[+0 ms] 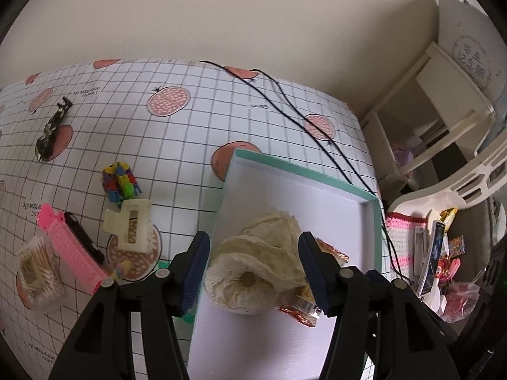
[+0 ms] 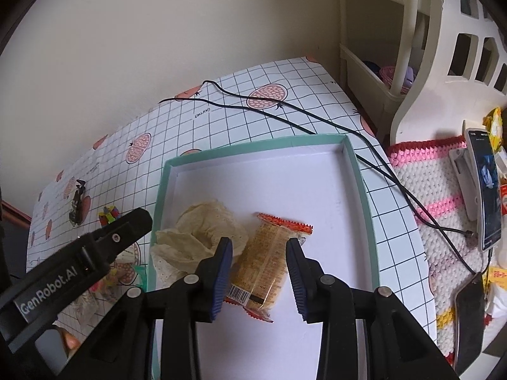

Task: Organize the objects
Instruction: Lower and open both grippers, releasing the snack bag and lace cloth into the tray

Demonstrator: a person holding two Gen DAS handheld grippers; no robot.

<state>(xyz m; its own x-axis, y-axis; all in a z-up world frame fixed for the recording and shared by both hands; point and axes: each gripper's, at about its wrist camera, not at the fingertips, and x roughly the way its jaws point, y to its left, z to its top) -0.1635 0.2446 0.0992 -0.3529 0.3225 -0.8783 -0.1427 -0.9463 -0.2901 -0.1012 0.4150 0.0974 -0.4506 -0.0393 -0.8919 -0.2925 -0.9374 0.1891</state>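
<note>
A shallow mint-edged box (image 2: 361,171) sits on the checked table (image 1: 190,145), serving as the collecting place. Inside lie a cream lace scrunchie (image 1: 253,272) and an orange snack packet (image 2: 266,259). The left tool (image 1: 255,272) hangs spread wide around the scrunchie; the right tool (image 2: 259,272) spread wide around the packet, neither gripping. A cream claw clip (image 1: 131,229) and pink roller (image 1: 73,247) wait unsorted to the left.

we're in a home: a fruit-print grid tablecloth (image 1: 190,120), a crocheted pink-and-white mat (image 2: 443,190), a cream plastic shelf rack (image 1: 443,120), hair clips and snack packets lying about.
</note>
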